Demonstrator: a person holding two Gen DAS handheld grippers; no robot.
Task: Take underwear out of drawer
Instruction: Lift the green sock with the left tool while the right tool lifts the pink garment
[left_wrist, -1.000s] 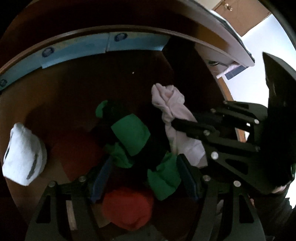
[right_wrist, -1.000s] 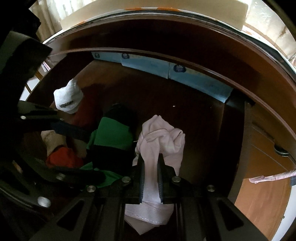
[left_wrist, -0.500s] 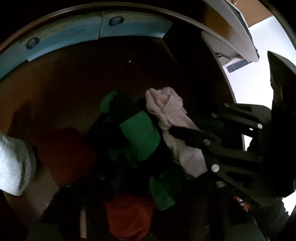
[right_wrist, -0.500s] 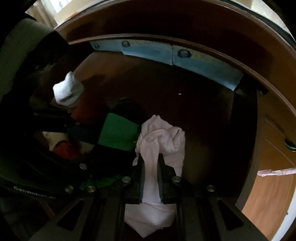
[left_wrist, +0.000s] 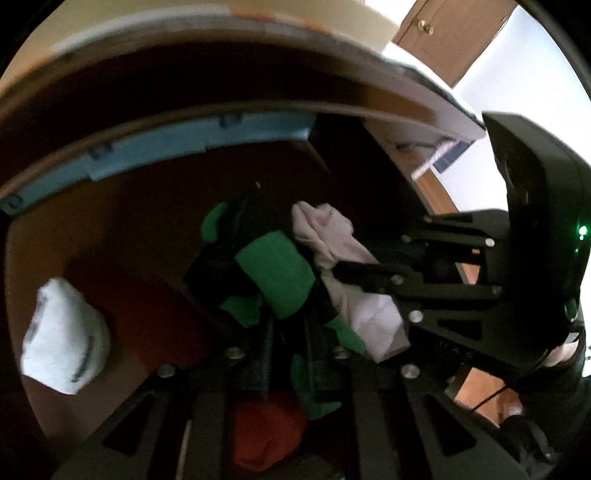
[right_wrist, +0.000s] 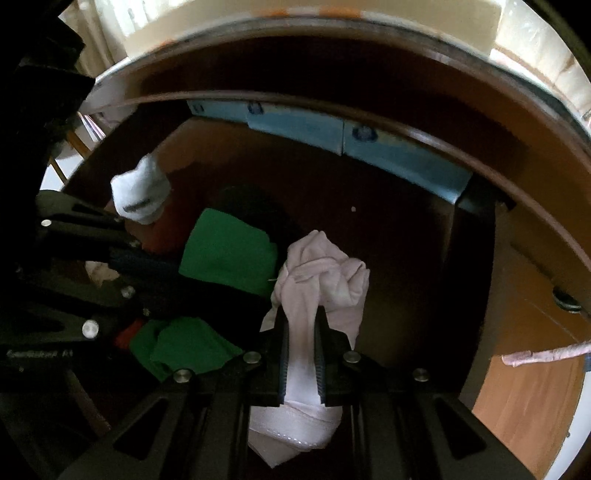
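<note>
Inside the dark wooden drawer (left_wrist: 110, 229) lies a heap of underwear. My left gripper (left_wrist: 288, 325) points down into it. Its jaws are closing, with the green and black underwear (left_wrist: 275, 273) pinched between the pads. My right gripper (right_wrist: 301, 317) is shut on the pale pink underwear (right_wrist: 321, 273), which bunches above the fingertips and hangs out below them. In the left wrist view the pink piece (left_wrist: 332, 236) sits right beside the green one, held by the right gripper (left_wrist: 343, 271). The green piece (right_wrist: 229, 251) also lies left of the pink in the right wrist view.
A white rolled garment (left_wrist: 62, 339) lies at the drawer's left, a red one (left_wrist: 266, 432) under my left gripper. A pale blue strip (right_wrist: 369, 151) runs along the drawer's back wall. The drawer's right wall (right_wrist: 469, 277) stands close to the pink piece. A wooden door (left_wrist: 443, 40) is beyond.
My left gripper's jaws stood wide around the green and black underwear and have come together on it; that hand then lifted a little. The right gripper kept its hold on the pink piece.
</note>
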